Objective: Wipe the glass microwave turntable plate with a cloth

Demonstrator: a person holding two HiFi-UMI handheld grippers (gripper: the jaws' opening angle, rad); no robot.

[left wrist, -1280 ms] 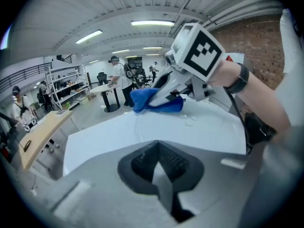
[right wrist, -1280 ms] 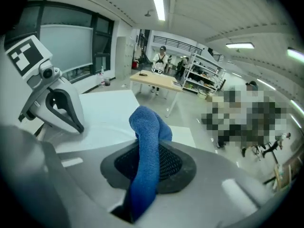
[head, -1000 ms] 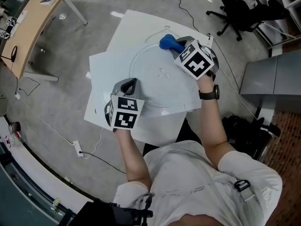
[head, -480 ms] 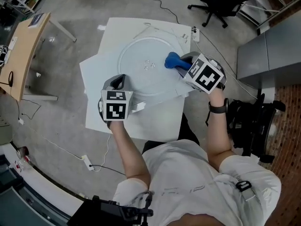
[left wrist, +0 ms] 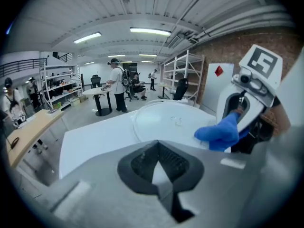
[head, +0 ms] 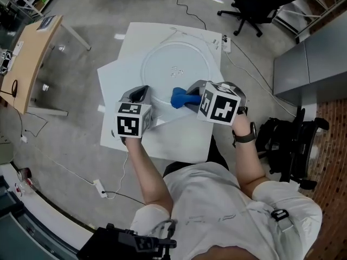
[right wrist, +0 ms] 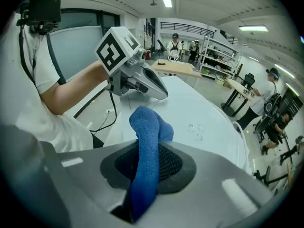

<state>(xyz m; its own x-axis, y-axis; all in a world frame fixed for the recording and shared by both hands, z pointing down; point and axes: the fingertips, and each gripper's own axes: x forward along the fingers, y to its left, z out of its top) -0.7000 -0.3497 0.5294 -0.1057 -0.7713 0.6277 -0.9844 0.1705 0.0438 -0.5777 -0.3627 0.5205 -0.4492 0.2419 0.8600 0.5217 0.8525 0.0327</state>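
Observation:
The round glass turntable plate (head: 176, 64) lies on stacked white boards (head: 116, 77). My right gripper (head: 191, 100) is shut on a blue cloth (head: 180, 98), which rests at the plate's near edge. In the right gripper view the cloth (right wrist: 148, 137) sticks up out of the jaws, with the plate (right wrist: 209, 113) beyond it. My left gripper (head: 142, 93) sits at the plate's near-left rim, and its jaws are closed on a pale sliver there. The left gripper view shows the plate (left wrist: 166, 120), the cloth (left wrist: 217, 133) and the right gripper (left wrist: 236, 115) ahead.
A wooden desk (head: 27, 53) stands to the left and an office chair (head: 255, 4) at the back. A cable and power strip (head: 225, 42) lie by the boards' far right corner. A grey cabinet (head: 312, 47) is at the right. People stand far off.
My right gripper has swept the blue cloth from the plate's far right side round to its near edge, closer to the left gripper. The left gripper has stayed at the rim.

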